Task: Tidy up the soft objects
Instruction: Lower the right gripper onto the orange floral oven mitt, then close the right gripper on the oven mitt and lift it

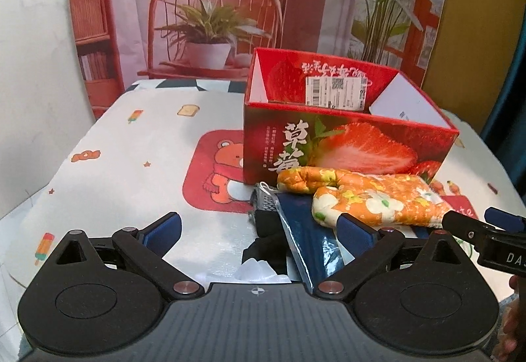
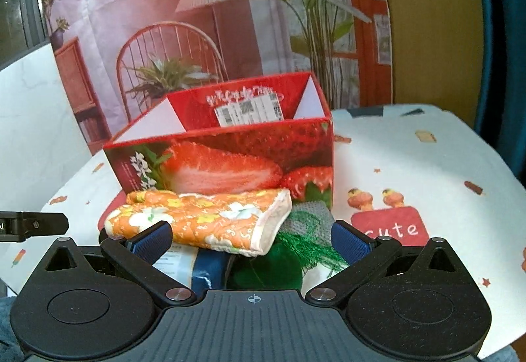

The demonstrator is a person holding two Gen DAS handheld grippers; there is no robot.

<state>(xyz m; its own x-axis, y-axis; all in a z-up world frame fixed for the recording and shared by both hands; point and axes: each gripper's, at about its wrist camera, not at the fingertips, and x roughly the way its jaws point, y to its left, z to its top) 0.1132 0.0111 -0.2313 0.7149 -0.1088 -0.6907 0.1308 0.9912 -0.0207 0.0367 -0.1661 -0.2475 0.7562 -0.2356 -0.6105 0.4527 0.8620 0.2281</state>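
Soft items are heaped on the tabletop (image 1: 138, 145) directly in front of the strawberry box (image 1: 345, 145), which stands open at the top and, as far as can be seen, holds nothing yet. An orange floral oven mitt (image 2: 200, 217) lies on top of the heap, touching the box's front wall. Beneath it a dark blue plastic-wrapped packet (image 1: 305, 237), a grey knitted piece (image 2: 312, 217), a green fringed item (image 2: 289, 263) and something black are partly hidden.

Neither claw is closed on anything. The left claw (image 1: 259, 230) is held with its jaws wide apart, low over the left edge of the heap, the blue packet lying between its fingers. The right claw (image 2: 251, 242) is likewise spread wide, with the mitt's cuff end and the green item lying between its pads (image 2: 348, 243).

The step in hand is judged to be the approach for a first pick, with sorting into the box not yet begun. The mitt, being uppermost, is the likely candidate. The next move would call for one claw to be lowered around the mitt's padded body and closed firmly, then lifted clear of the box wall and released inside. Care would be needed that the items underneath are not dragged along.
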